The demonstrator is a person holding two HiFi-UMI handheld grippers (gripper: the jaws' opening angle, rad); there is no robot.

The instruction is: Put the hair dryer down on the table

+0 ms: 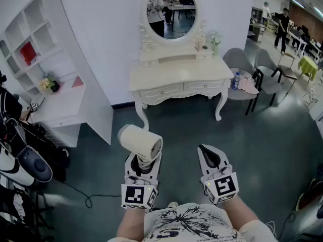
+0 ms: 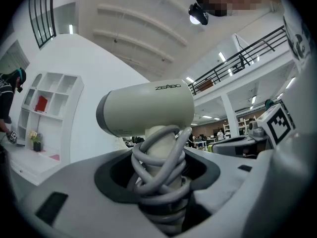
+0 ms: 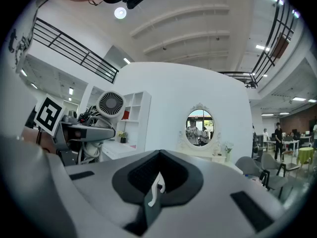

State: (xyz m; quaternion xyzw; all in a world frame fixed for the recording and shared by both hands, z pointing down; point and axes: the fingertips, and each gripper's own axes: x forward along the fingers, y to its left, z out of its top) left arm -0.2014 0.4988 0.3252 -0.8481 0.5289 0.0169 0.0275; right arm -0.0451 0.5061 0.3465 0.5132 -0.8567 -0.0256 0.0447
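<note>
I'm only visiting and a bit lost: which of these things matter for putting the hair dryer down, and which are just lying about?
In the job: hair dryer; left hand-held gripper gripping it; dressing table, probably.

Just lying about: grey chairs; water bottle; shelf unit; right hand-held gripper, shut and empty.

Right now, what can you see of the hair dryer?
The hair dryer is cream, smooth plastic by the look, with a grey ring at one end of its barrel and a round grille. Its grey cord is wound around the handle. The left gripper clamps that wrapped handle, barrel on top, in the air over the floor, short of the dressing table.
</note>
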